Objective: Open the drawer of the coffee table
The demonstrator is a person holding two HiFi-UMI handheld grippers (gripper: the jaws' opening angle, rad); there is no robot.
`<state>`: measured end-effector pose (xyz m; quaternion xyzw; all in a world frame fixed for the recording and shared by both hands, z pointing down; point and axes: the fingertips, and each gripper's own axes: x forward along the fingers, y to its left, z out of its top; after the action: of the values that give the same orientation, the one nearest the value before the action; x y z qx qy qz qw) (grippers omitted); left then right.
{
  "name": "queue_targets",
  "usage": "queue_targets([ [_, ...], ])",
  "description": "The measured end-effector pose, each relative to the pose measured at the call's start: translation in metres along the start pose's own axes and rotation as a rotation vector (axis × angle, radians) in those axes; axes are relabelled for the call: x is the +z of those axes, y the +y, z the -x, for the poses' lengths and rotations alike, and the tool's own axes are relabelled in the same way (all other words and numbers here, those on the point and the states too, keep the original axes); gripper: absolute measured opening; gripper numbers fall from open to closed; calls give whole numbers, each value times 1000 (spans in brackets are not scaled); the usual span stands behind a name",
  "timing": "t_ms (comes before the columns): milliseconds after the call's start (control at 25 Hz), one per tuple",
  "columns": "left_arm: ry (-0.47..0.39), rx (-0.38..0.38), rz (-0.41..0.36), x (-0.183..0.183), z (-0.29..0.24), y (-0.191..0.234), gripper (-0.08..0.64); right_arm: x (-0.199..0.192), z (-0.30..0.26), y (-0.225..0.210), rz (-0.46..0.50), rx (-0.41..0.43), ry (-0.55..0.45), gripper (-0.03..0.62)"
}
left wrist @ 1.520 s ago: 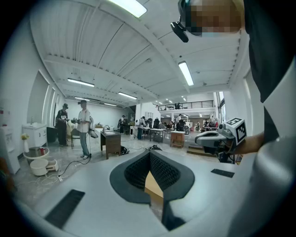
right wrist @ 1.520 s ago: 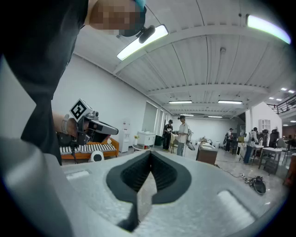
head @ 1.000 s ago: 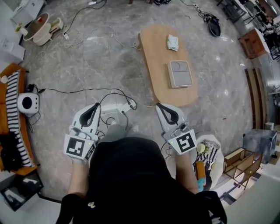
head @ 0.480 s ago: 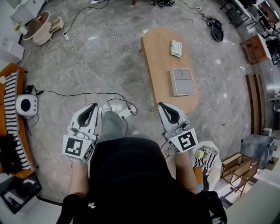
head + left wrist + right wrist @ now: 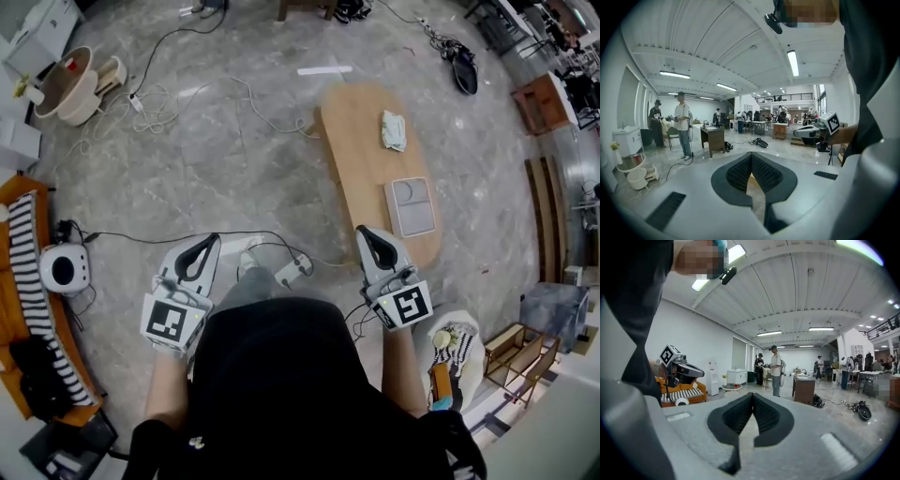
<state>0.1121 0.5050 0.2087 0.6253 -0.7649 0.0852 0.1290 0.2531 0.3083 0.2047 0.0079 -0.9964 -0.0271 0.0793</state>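
Note:
The oval wooden coffee table point(image 5: 361, 141) stands on the marble floor ahead and to the right in the head view. A crumpled cloth point(image 5: 395, 130) and a grey square tray point(image 5: 411, 206) lie on its top. No drawer shows from above. My right gripper point(image 5: 366, 232) is shut and empty, its tip over the table's near end. My left gripper point(image 5: 207, 241) is shut and empty over bare floor, well left of the table. In the left gripper view the pads point(image 5: 751, 155) meet; in the right gripper view the pads point(image 5: 752, 396) meet too.
Cables and a white power strip point(image 5: 292, 272) lie on the floor between the grippers. An orange sofa point(image 5: 26, 309) with a round white device point(image 5: 64, 270) is at the left. A striped bag point(image 5: 457, 345) and a wooden frame point(image 5: 521, 351) are at the right. People point(image 5: 683, 124) stand far off.
The person has walked forward: the coffee table has come nearer and slid right and down in the picture, and the right gripper's tip now reaches its near end. Both grippers stay shut.

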Motion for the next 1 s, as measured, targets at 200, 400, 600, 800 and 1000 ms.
queue_targets([
  [200, 2, -50, 30, -3, -22, 72, 12, 6, -56, -10, -20, -102, 34, -2],
  [400, -10, -88, 41, -4, -58, 114, 12, -8, -84, -35, -59, -176, 74, -2],
  [600, 18, -145, 42, -4, -112, 145, 12, -24, -117, -73, -77, -229, 113, -1],
  [800, 51, -199, 9, 9, -187, 178, 12, -38, -155, -125, -122, -285, 133, 0],
  [1000, 95, -256, -40, 30, -261, 202, 12, -48, -187, -175, -184, -338, 152, 0],
])
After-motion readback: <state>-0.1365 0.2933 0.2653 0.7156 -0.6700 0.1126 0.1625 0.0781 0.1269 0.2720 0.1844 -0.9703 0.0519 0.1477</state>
